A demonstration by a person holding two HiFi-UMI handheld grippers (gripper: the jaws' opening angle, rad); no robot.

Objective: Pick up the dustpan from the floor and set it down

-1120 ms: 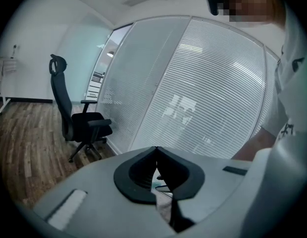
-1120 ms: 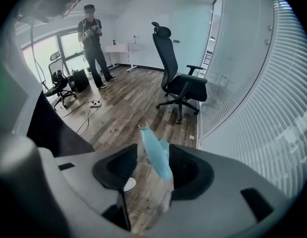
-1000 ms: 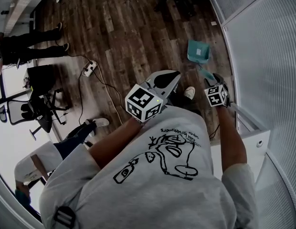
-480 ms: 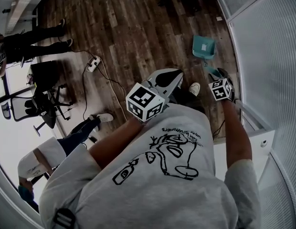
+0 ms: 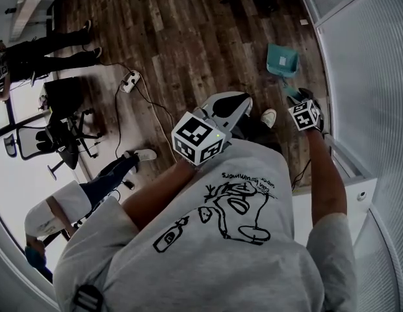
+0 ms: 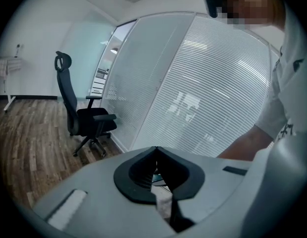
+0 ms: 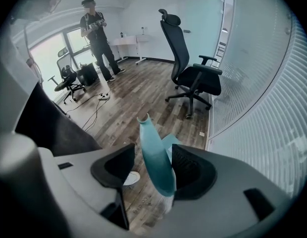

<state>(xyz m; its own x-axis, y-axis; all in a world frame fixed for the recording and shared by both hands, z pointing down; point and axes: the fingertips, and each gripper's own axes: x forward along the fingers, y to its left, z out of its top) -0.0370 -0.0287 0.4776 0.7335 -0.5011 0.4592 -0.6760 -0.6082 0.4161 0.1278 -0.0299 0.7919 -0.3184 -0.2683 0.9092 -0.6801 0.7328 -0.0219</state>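
The teal dustpan [image 5: 282, 60] rests on the wooden floor close to the blind-covered wall. Its long handle [image 7: 154, 157] rises toward me and stands between the jaws of my right gripper [image 7: 151, 153]. Those jaws have just been opening and now stand wide. The handle leans on the right pad, with a gap to the left pad. In the head view the right gripper [image 5: 295, 97] points steeply down at the handle's top. My left gripper [image 5: 243, 103] hangs in front of my chest, shut and empty, its pads [image 6: 143, 170] meeting at the tip.
A black office chair [image 7: 190, 76] stands by the glass wall [image 5: 364, 77]. My shoe [image 5: 269, 117] is beside the handle. A power strip [image 5: 130, 81] with a cable lies left on the floor. A person [image 7: 96, 33] stands far off; a white ledge [image 5: 354, 187] is at my right.
My right gripper has sunk a little toward the floor with the handle between its jaws. The left gripper has kept still. The whole head view has shifted slightly.
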